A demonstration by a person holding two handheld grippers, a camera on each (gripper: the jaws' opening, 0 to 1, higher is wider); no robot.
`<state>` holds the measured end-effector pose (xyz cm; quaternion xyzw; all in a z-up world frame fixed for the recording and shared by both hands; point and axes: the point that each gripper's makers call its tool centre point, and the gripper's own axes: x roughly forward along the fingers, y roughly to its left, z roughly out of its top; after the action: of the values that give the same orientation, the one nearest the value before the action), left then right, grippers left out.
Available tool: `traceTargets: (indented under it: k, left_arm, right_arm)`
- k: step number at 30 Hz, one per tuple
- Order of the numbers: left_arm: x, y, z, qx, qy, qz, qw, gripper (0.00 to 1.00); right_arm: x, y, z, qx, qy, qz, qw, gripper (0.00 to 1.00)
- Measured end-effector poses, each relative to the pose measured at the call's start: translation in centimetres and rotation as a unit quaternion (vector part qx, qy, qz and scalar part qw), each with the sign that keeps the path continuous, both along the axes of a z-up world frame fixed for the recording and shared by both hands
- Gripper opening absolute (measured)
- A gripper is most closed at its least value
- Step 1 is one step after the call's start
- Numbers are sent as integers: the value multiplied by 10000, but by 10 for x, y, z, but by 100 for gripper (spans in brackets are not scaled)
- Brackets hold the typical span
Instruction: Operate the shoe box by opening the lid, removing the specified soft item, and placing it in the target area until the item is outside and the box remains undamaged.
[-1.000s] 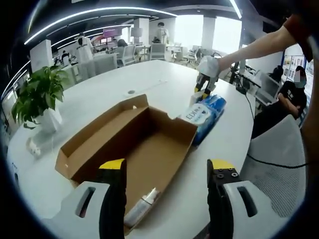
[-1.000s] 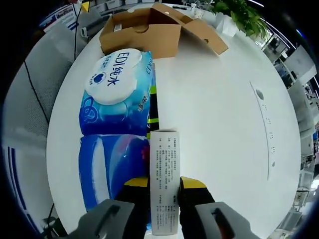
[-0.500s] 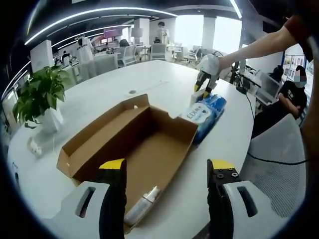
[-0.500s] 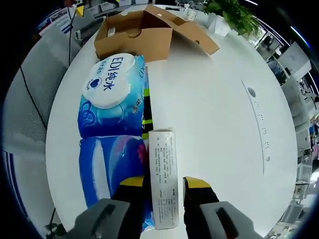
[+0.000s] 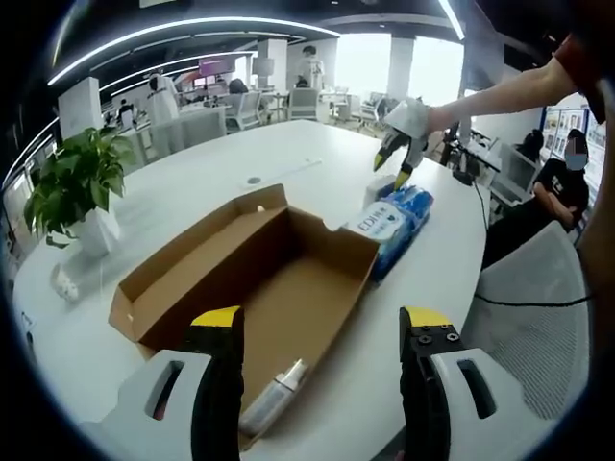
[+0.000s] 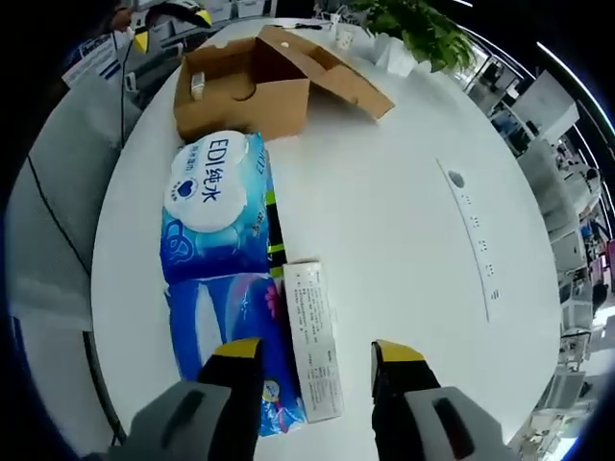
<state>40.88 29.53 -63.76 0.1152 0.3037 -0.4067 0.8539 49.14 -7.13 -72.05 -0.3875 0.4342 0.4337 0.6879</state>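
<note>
The right gripper (image 6: 312, 355) stands with jaws spread wide above a slim white carton (image 6: 313, 338) (printed side up), gripping nothing; at its 10 o'clock lie two blue wipes packs (image 6: 219, 209) on the white table (image 6: 404, 192), touching the carton. At 12 o'clock sits the open shoe box (image 6: 252, 86). The left gripper (image 5: 317, 331), jaws also wide and empty, hovers over the shoe box (image 5: 259, 279), a small tube (image 5: 274, 399) inside by its left jaw.
</note>
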Motion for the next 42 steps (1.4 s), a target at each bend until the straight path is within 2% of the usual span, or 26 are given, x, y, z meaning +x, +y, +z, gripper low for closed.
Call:
traceTargets:
  k: [3,5,10,15,18,21,34,42]
  left_arm:
    - [0,2,-1,-12,6,-11,10000,66]
    - [1,3,0,-42,-2,-14,10000,66]
    - [-1,3,1,-88,-9,-13,10000,66]
    - [0,7,2,-146,-26,-27,9999,66]
    - [0,10,3,-228,-16,9,9997,66]
    - [0,12,2,-282,-5,37,9996,66]
    - [-3,28,5,-479,-25,237,9986,66]
    - [-6,36,4,-526,-22,330,9981,65]
  right_arm:
    - [3,4,6,96,-141,-163,9997,50]
    - [5,12,12,359,-236,-395,9983,53]
    - [8,22,21,605,-442,-643,9951,56]
    - [-1,39,27,956,-440,-917,9902,57]
    - [-4,62,36,1530,-487,-1229,9793,57]
    - [-5,72,42,1789,-533,-1408,9723,56]
    - [-22,107,49,2246,-570,-1581,9599,55]
    - [-29,134,52,2436,-560,-1521,9562,55]
